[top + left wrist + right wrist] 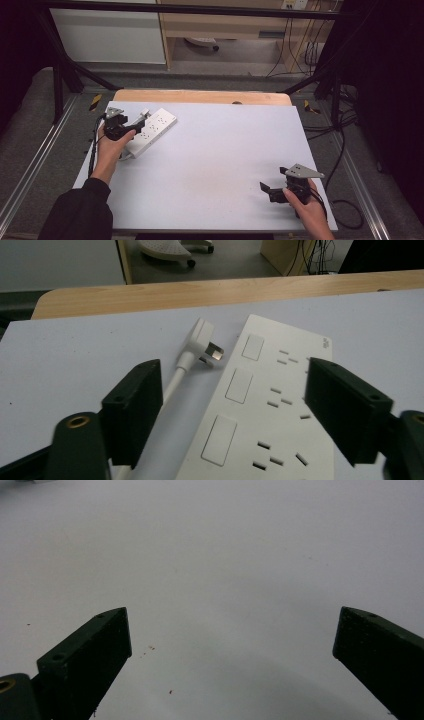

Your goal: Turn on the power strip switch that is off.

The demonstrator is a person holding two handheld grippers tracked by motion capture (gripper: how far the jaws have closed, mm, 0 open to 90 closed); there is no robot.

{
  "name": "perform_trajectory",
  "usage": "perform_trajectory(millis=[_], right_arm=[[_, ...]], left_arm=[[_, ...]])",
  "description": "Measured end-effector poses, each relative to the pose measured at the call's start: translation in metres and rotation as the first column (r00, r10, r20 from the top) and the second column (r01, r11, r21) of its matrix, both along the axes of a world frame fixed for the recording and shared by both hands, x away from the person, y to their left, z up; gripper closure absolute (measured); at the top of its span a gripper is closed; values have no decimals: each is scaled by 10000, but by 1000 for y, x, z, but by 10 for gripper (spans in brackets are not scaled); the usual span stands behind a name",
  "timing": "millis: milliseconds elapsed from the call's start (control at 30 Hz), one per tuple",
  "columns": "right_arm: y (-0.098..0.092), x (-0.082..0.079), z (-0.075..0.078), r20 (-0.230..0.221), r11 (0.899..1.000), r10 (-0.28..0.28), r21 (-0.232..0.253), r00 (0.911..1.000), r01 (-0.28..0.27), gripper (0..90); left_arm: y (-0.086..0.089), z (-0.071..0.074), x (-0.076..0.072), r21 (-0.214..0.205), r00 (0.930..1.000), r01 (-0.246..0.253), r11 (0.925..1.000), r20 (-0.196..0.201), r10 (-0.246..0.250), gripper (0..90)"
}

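A white power strip (152, 129) lies at the table's far left, with several sockets and switches on top (270, 405). Its white plug (206, 342) rests on the table beside it, prongs toward the strip, cord trailing back. My left gripper (131, 129) hovers open over the strip's near end; in the left gripper view its jaws (232, 410) stand wide, one over the cord, one over the strip's right edge. My right gripper (270, 192) is open at the near right, low over the bare white table (225, 580), with nothing between its jaws (232, 645).
The white table top (215, 160) has a wooden strip (200, 96) along its far edge. Black frame poles (60, 85) stand at both far corners. Cables (345, 145) run on the floor to the right. A wooden cabinet (225, 25) stands behind.
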State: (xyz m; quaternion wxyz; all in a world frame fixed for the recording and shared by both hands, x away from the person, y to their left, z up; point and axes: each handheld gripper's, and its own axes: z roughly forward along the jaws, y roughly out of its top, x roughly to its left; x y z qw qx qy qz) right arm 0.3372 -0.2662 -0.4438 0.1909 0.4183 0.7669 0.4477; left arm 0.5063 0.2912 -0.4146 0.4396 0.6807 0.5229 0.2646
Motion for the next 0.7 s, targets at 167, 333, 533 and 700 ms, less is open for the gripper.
perform_trajectory(millis=[167, 333, 533, 700], right_arm=[[0, 0, 0, 13, 10000, 10, 2, 10000, -10, 27], [0, 0, 0, 8, 10000, 9, 9, 10000, -9, 27], [1, 0, 0, -29, 10000, -7, -25, 10000, 7, 27], [1, 0, 0, 18, 10000, 7, -18, 10000, -7, 27]], left_arm=[[-1, 4, -2, -48, 9994, 87, 10000, 338, -85, 120], [-1, 5, -4, -170, 9990, 262, 9995, 355, -256, 101], [-2, 8, -6, -145, 9984, 438, 9989, 368, -432, 95], [-4, 10, -8, -166, 9981, 554, 9983, 288, -549, 80]])
